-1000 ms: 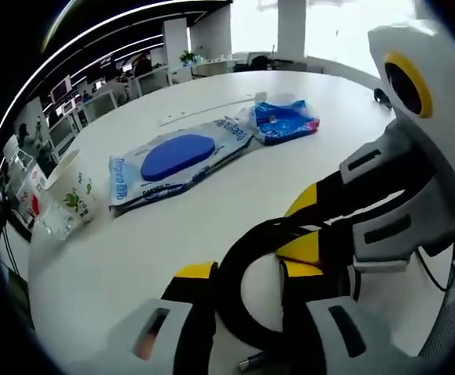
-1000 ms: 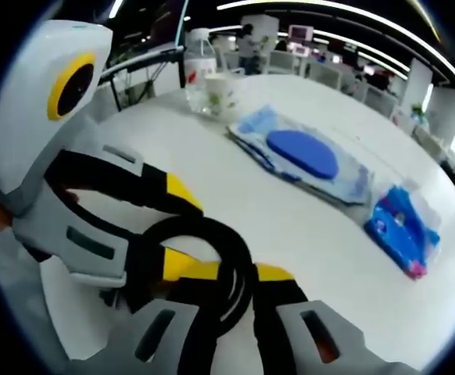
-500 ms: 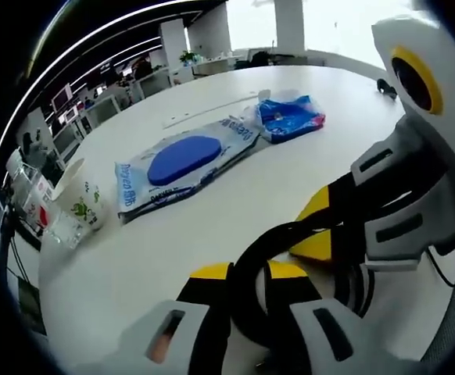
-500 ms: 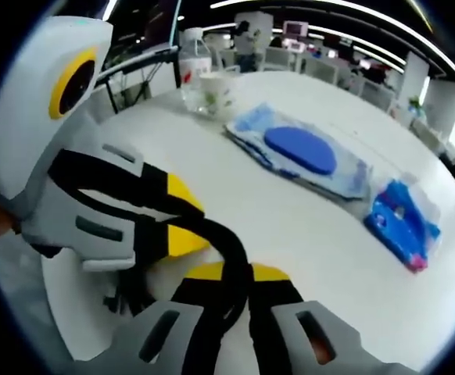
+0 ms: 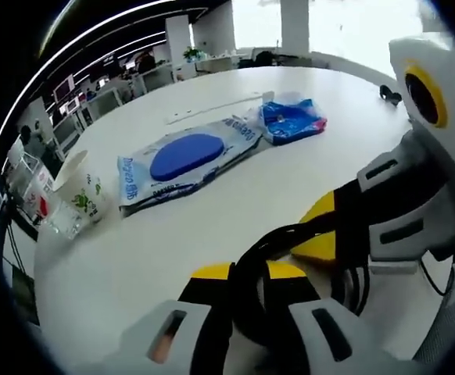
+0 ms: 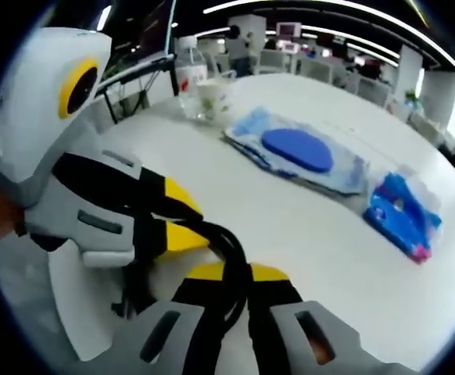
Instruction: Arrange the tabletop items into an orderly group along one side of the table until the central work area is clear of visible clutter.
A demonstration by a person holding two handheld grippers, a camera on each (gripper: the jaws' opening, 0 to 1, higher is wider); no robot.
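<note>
A black cable (image 5: 290, 238) is held between both grippers near the table edge closest to the cameras. In the left gripper view, the left gripper (image 5: 247, 285) is closed on the cable, which loops up between its yellow-tipped jaws. The right gripper (image 5: 329, 234) enters that view from the right with its jaws also clamped on the cable. In the right gripper view, the right gripper (image 6: 227, 285) is closed on the same cable (image 6: 227, 246), and the left gripper (image 6: 177, 223) is seen at the left, holding the cable as well.

The remaining items lie on the white table (image 5: 212, 211). A flat wipes pack (image 5: 184, 160) with a blue oval lid rests in the central area. A blue tissue pack (image 5: 290, 119) lies just beside its far end; whether the two touch cannot be told. A paper cup (image 5: 77, 187) and a clear water bottle (image 6: 188, 74) stand together at one edge of the table, apart from the packs.

Progress is judged to be at an early stage. The cup and bottle are already grouped at an edge. The wipes pack and tissue pack are not yet moved aside, and the cable is not yet set down. The central work area is therefore not yet cleared.
</note>
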